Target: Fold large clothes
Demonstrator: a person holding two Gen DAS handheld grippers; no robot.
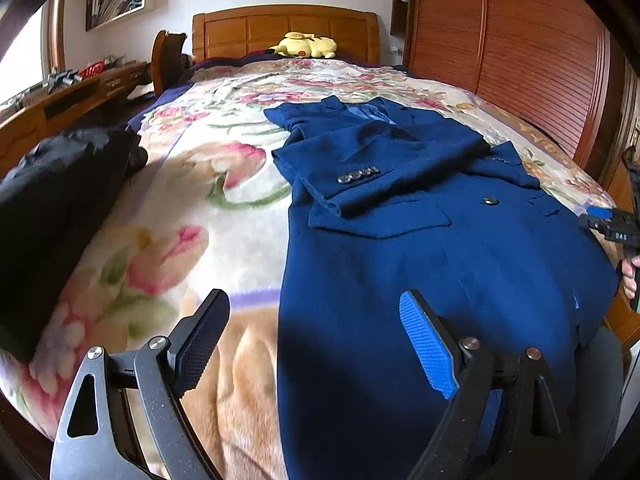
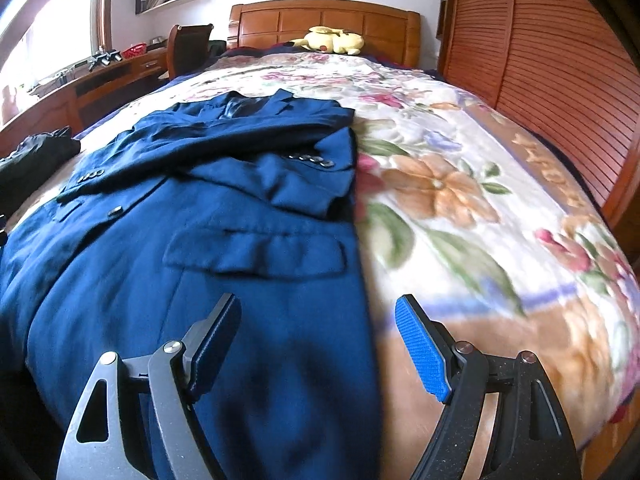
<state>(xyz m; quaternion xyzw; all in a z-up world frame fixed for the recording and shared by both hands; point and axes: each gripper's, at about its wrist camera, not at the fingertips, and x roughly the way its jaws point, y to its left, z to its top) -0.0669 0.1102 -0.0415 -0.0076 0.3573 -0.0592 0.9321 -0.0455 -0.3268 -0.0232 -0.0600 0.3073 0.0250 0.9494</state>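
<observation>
Blue jacket hem lies just under both tongs on bed w/ floral blanket, sleeves folded across chest. Left tongs & right tongs both wide apart, gripping nothing; black garment off to left.

You have a bed with a wooden headboard as the work surface, covered by a floral blanket. On the blanket lies a blue jacket, front up, both sleeves folded across its chest, collar toward the headboard. A black garment sits bunched on the blanket's left edge, well apart from the jacket. A yellow plush toy rests at the head of the bed, just below the headboard.
</observation>
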